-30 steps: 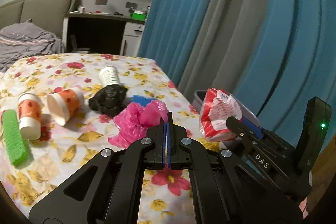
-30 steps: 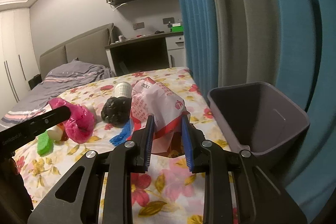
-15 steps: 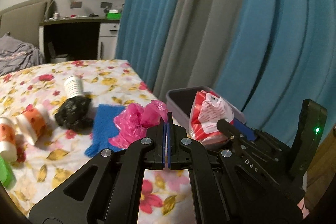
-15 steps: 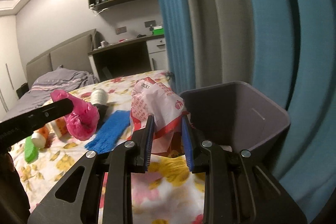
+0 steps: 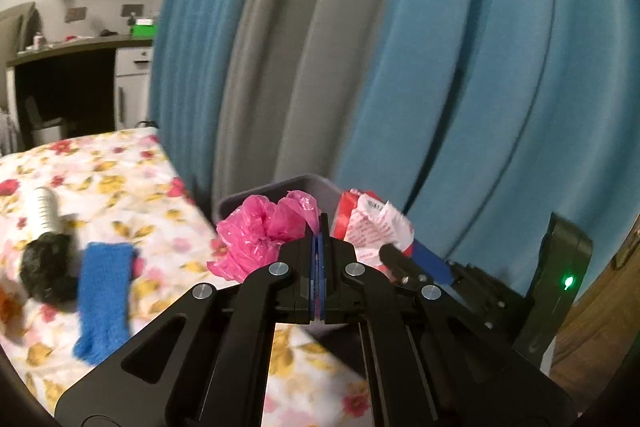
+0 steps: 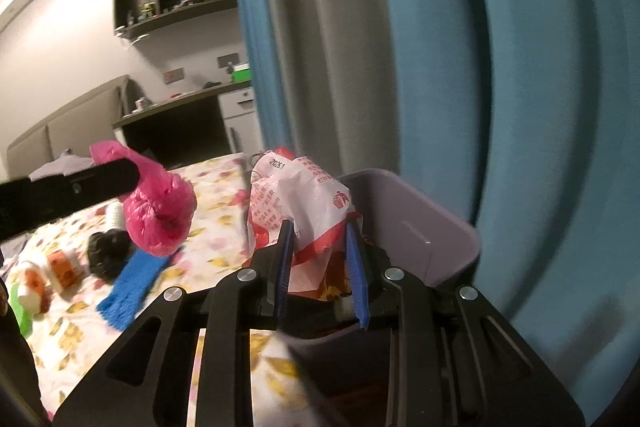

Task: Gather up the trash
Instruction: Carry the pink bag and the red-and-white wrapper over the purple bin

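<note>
Both grippers have swung toward the grey plastic bin: left gripper pinches crinkled pink film, right gripper clamps a crumpled, seemingly plastic wrapper.

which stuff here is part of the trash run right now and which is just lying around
In the job:
- pink plastic bag, in left gripper
- red-and-white wrapper, in right gripper
- grey bin

Lying about:
- blue cloth
- black crumpled bag
- paper cups
</note>
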Demonstrator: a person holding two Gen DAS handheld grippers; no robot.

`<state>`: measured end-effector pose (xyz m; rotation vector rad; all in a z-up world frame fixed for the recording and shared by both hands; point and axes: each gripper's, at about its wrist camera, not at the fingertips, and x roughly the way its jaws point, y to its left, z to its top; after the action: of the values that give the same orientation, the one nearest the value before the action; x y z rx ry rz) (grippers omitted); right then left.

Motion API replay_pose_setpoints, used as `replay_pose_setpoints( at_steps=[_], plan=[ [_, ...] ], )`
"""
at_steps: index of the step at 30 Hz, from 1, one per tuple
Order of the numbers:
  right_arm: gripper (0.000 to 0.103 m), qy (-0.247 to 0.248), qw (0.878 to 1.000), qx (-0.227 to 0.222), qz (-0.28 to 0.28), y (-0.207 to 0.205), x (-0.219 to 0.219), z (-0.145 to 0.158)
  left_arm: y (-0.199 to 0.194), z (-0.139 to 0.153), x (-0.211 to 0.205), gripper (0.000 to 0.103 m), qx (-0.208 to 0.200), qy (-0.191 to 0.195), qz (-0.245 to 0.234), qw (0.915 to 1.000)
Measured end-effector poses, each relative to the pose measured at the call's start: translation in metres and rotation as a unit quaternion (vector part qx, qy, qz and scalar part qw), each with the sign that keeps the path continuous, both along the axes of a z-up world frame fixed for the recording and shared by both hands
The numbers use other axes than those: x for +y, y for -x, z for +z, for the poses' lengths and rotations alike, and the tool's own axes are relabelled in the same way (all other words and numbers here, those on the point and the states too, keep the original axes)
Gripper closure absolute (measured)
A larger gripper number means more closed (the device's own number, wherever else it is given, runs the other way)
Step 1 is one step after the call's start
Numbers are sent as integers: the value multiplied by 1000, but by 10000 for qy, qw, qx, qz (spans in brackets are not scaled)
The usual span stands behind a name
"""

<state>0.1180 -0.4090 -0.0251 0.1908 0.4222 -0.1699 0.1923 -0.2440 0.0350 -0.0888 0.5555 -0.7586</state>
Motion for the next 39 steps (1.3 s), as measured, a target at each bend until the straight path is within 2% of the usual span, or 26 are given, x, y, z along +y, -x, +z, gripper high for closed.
replay_pose_setpoints(
  at_steps=[6, 12, 20, 39],
  plan=[
    [76, -70, 9997, 92, -233, -7, -21, -8, -22, -6, -29, 103, 210, 204, -387, 9988],
    [76, -126, 9992, 195, -312, -15, -30, -16, -41, -20, -49, 103, 474, 274, -507, 9972],
    [75, -179, 9986, 337, -361, -26, -40, -26, -61, -45, -68, 103, 859, 258, -565, 9944],
    [75, -199, 9977, 520, -378, -41, -44, -34, -71, -69, -75, 103, 1176, 188, -504, 9916]
  ],
)
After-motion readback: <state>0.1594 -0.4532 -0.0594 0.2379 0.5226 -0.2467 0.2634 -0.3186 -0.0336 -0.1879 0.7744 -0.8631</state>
